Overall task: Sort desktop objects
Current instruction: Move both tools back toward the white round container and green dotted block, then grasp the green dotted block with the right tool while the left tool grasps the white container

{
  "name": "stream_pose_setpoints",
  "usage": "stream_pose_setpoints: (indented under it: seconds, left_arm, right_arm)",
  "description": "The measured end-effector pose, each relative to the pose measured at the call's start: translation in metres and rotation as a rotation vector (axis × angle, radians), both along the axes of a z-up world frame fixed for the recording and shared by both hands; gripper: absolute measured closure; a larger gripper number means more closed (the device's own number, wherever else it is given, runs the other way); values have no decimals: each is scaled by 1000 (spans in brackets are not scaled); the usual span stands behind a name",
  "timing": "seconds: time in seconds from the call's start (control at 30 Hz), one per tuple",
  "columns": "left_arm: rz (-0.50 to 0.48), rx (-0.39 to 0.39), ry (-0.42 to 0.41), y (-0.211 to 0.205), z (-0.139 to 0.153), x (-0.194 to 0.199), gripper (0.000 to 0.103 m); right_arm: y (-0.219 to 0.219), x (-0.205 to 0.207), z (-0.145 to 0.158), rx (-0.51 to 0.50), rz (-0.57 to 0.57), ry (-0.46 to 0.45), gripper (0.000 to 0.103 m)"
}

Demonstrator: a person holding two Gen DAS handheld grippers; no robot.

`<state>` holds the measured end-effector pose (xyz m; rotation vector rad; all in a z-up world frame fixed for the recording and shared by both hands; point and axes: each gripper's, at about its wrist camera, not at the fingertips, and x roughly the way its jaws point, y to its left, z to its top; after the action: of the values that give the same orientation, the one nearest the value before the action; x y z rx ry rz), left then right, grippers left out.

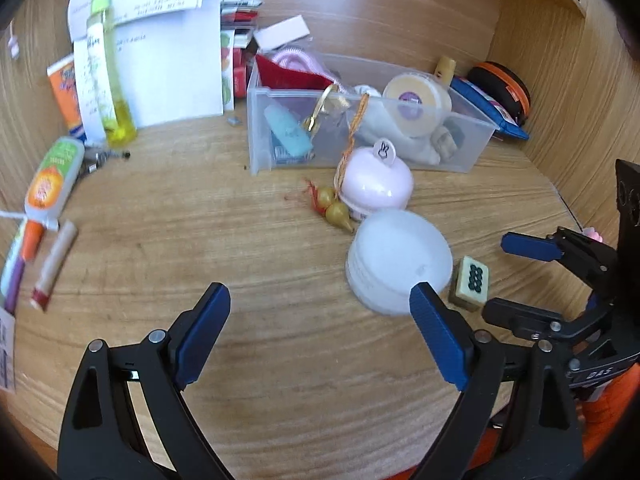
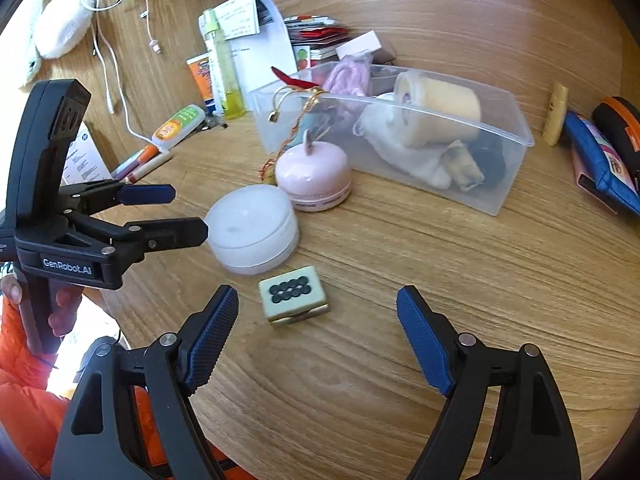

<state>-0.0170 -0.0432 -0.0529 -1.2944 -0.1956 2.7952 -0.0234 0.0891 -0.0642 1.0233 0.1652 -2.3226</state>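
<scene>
A green-faced mahjong tile (image 2: pixel 294 294) lies flat on the wooden desk, just ahead of my right gripper (image 2: pixel 318 296). That gripper is open and its pads are clear of the tile. A white round jar (image 1: pixel 400 256) stands beside the tile (image 1: pixel 472 280), and a pink round case (image 1: pixel 378 184) with a bunny tab stands behind the jar. My left gripper (image 1: pixel 320 296) is open and empty, with its right fingertip just in front of the jar. From the right wrist, the left gripper (image 2: pixel 188 210) sits left of the jar (image 2: pixel 252 232). The right gripper (image 1: pixel 500 276) shows at the far right edge.
A clear plastic bin (image 1: pixel 360 160) holding a yellow roll, cloth and small items stands behind the pink case. A gold gourd charm (image 1: pixel 334 208) trails from it. Bottles, tubes, pens and papers (image 1: pixel 160 60) crowd the back left. A blue pouch (image 2: pixel 600 164) lies right. Wooden walls enclose the desk.
</scene>
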Motion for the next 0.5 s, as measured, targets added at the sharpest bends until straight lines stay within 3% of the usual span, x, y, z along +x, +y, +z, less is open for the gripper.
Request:
stream_pose_setpoints:
  seconds: [0.3, 0.37, 0.5]
  left_arm:
    - [-32, 31, -6, 10, -6, 5, 11]
    - [-44, 34, -9, 15, -7, 2, 11]
    - [-50, 30, -13, 23, -9, -6, 11]
  right_arm:
    - [-16, 3, -10, 9, 34, -9, 62]
    - [-16, 3, -10, 11, 32, -4, 68]
    - [-13, 1, -10, 2, 18, -8, 69]
